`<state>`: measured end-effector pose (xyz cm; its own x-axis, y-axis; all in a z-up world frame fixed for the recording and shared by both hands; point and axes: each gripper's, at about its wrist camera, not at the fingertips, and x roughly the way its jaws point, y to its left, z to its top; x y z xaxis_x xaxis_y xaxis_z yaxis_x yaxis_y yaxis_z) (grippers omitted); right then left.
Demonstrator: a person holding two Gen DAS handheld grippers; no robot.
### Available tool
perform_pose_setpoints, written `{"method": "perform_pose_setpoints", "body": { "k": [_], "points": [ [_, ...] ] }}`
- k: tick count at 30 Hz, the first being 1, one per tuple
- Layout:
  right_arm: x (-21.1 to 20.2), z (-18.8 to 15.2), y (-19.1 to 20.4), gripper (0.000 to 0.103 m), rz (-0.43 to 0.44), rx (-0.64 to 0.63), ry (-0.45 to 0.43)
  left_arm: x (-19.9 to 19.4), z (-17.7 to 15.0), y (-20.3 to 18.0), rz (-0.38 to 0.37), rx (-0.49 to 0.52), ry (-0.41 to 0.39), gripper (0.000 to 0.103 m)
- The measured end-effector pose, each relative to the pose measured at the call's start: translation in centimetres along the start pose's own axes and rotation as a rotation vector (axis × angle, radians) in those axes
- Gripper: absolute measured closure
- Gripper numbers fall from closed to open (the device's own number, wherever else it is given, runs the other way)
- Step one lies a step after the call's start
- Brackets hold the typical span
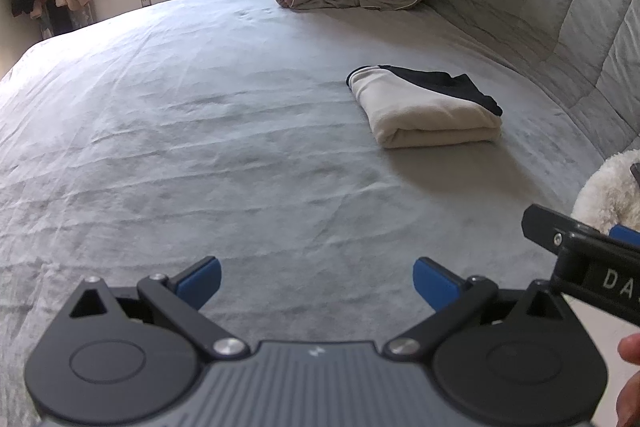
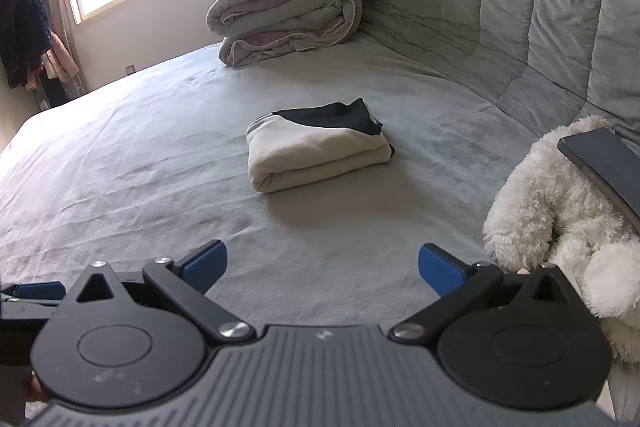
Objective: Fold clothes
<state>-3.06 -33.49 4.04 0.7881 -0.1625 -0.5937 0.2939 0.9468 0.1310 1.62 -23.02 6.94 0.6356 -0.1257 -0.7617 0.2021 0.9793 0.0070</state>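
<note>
Right wrist view: the folded garment [image 2: 318,147] is laid on the bed [image 2: 120,155]; the right gripper [image 2: 322,269] and left gripper [image 1: 316,281] are held wide, empty.

The phone [image 2: 604,167] runs off the right edge; the plush toy [image 1: 608,191] is mostly cut off there too.

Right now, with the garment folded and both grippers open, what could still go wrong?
1. The dark phone rests tilted on the white plush toy, close beside the right hand-held gripper; a nudge could slide it off.
2. Re-gripping the folded garment may undo its layers.
</note>
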Motion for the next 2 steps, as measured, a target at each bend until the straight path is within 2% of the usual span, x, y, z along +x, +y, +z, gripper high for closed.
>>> {"method": "perform_pose_setpoints", "body": {
  "k": [2],
  "points": [
    [0.01, -0.02, 0.12, 0.0, 0.002, -0.002, 0.001, 0.09, 0.04, 0.17, -0.001, -0.006, 0.004, 0.001]
  ]
}}
